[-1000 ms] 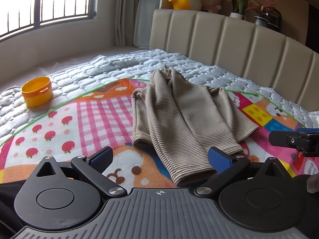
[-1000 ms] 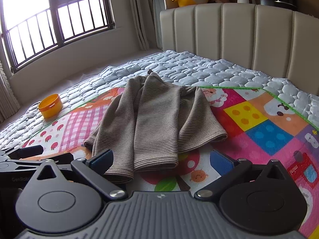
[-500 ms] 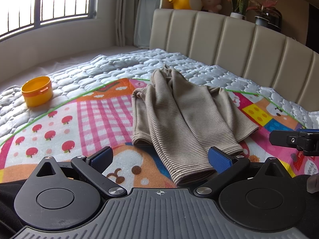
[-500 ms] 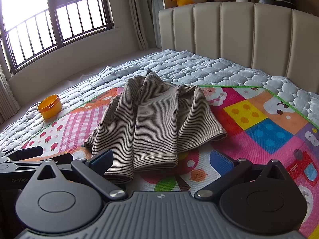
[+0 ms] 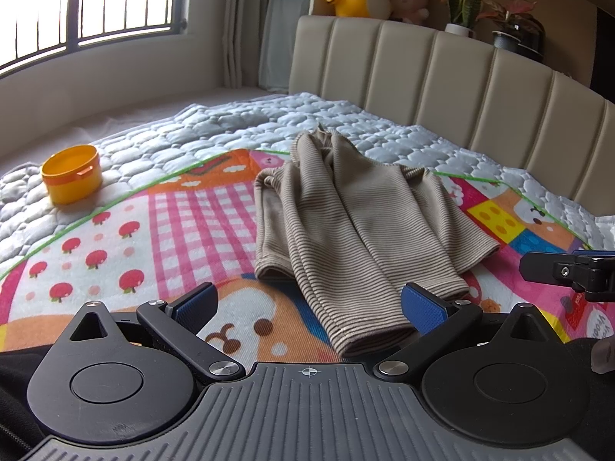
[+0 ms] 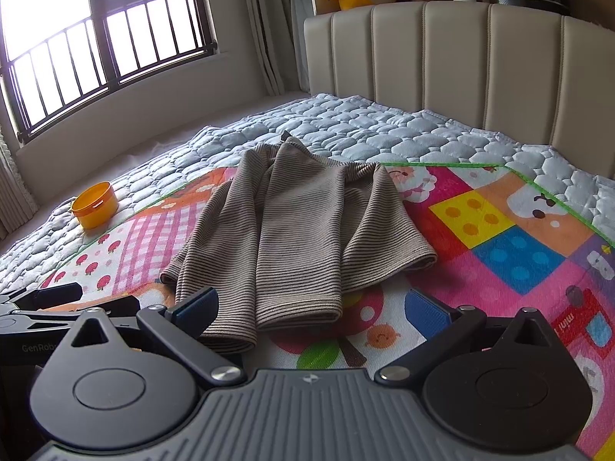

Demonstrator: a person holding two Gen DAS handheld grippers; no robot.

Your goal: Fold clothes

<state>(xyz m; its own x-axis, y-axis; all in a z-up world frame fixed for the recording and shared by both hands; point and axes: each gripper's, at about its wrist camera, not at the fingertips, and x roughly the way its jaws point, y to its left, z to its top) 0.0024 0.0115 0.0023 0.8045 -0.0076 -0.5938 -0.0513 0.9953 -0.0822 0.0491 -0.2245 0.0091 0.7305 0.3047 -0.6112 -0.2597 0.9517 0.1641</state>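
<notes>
**Two open grippers, nothing moved: the fold has not begun**

Nothing much has changed over the last second. Your left gripper (image 5: 309,301) hangs with its blue pads spread wide and nothing between them, just as it did a moment ago. Your right gripper (image 6: 311,305) is the same: wide, empty, in the same spot. The striped top (image 5: 357,223) has not shifted either.

That top lies in the middle of both frames, on the colourful play mat (image 5: 184,223) that covers the quilted bed (image 5: 238,123). It looks partly folded lengthwise already, with one layer lapped over another and a hem or cuff end reaching toward the lower centre of the left view, just in front of your left gripper and near its right pad. In the right view the near edge of the cloth sits close to the left pad, though no pad touches fabric as far as the frames show.

The orange tub (image 5: 72,178) stands well apart at the left of the frame, clear of your work.

Because both tools hold still and empty, I judge you are paused before a grasp. The next move likely calls for pinching the near hem with both grippers and carrying it toward the neckline at the far end. Take care to catch every layer, since soft knit tends to slip and bunch.
</notes>
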